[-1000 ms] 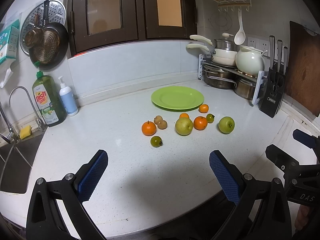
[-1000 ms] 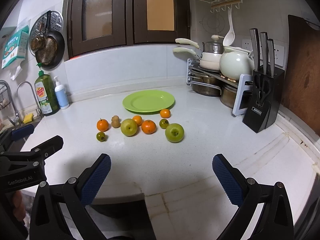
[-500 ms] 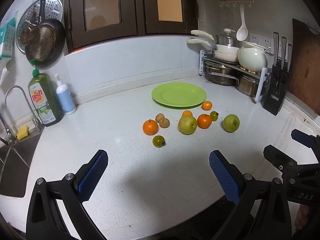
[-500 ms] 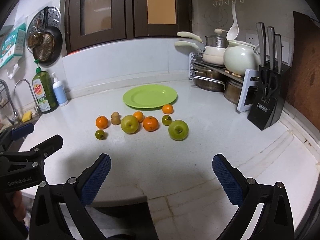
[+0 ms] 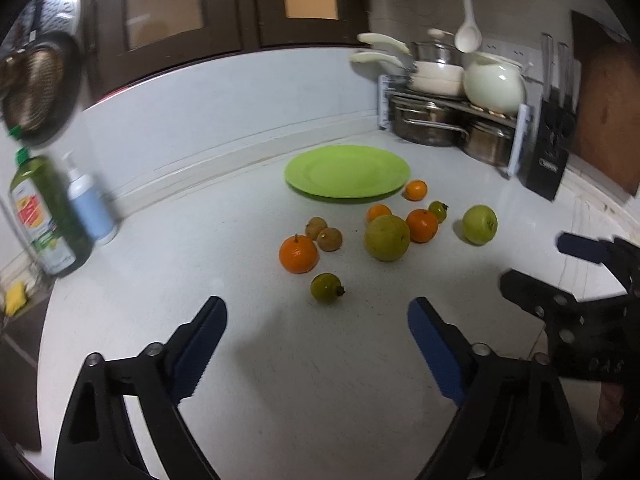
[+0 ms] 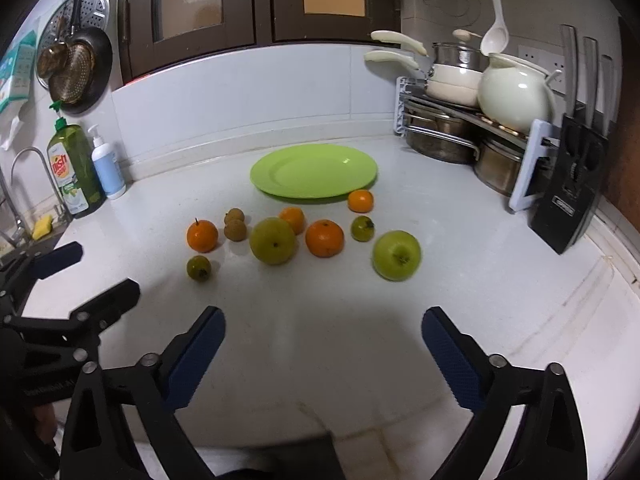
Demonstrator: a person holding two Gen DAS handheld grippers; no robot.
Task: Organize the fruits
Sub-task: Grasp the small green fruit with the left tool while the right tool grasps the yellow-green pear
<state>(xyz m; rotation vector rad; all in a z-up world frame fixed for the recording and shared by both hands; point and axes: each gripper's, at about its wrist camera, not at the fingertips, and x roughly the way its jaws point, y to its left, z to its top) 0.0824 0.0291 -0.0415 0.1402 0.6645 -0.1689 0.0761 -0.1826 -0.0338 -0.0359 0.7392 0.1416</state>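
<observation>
A green plate (image 5: 347, 173) (image 6: 314, 171) lies empty at the back of the white counter. In front of it lie loose fruits: a green apple (image 6: 396, 255) (image 5: 479, 224), a yellow-green pear (image 6: 273, 241) (image 5: 387, 237), several oranges such as the left one (image 5: 299, 254) (image 6: 202, 235) and a middle one (image 6: 324, 238), two brown longans (image 5: 329, 239), and small green citrus (image 5: 326, 288) (image 6: 199, 267). My left gripper (image 5: 318, 322) is open and empty, just short of the small green citrus. My right gripper (image 6: 323, 334) is open and empty, short of the apple.
A pot rack (image 6: 460, 128) with a cream kettle (image 6: 514, 92) and a knife block (image 6: 568, 196) stand at the back right. Dish soap (image 6: 74, 168) and a pump bottle (image 6: 107, 168) stand at the left by the sink. The counter's front edge (image 6: 304, 424) is below my right gripper.
Both grippers have moved forward over the counter toward the fruits, which now look larger and nearer. The jaws stay open. No fruit has moved.
</observation>
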